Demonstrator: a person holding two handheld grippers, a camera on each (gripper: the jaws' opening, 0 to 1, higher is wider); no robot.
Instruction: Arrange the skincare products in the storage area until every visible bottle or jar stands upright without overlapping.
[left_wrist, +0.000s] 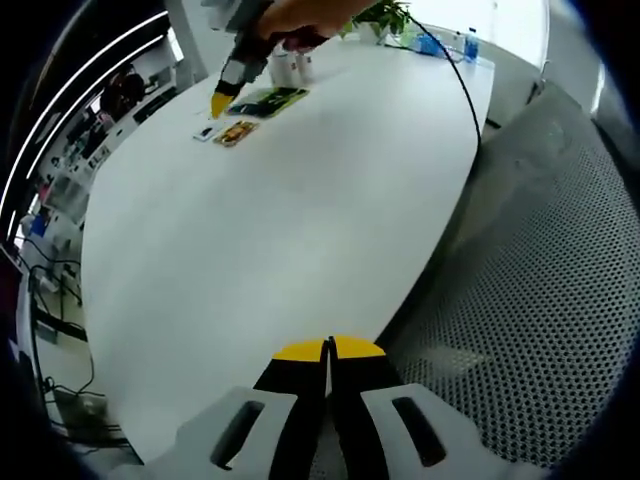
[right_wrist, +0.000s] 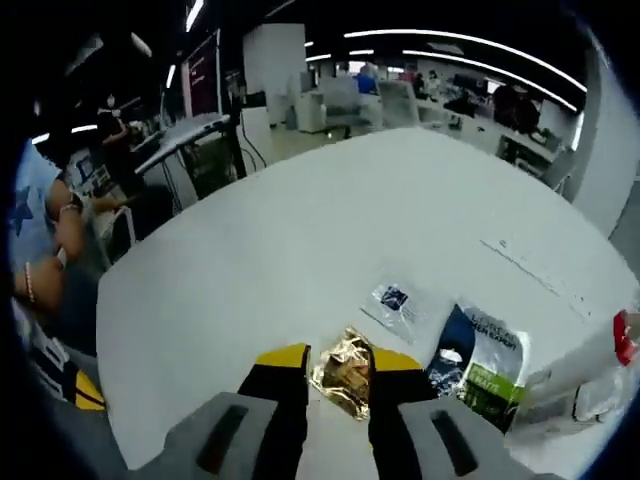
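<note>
- Your right gripper (right_wrist: 335, 372) is down on the white table (right_wrist: 300, 250), jaws parted with the gold foil sachet (right_wrist: 344, 378) sitting between the yellow tips. Whether the pads actually touch it, you can't tell from here, so count it as bracketed, not yet pinched.
- In the right gripper view the sachet lies flat, its long axis slanting across the gap between your jaws rather than along them.
- Just beyond it, a small white sachet (right_wrist: 393, 301) lies flat, and to the right of that sits a dark-and-green pouch (right_wrist: 480, 365), also flat. At the far right edge there is a pale bottle with a red cap (right_wrist: 600, 375), blurred.
- From the left gripper view, the same cluster is far across the table: gold sachet (left_wrist: 236, 132), green pouch (left_wrist: 268, 101), white bottles (left_wrist: 290, 66) standing behind, and your right gripper (left_wrist: 222, 103) over them.
- Your left gripper (left_wrist: 328, 352) has its jaws pressed together, holding nothing, hanging at the near table edge beside a grey mesh chair (left_wrist: 540, 290).
- So the right hand is clearly the nearer one; the products lie well away from the left.
</note>
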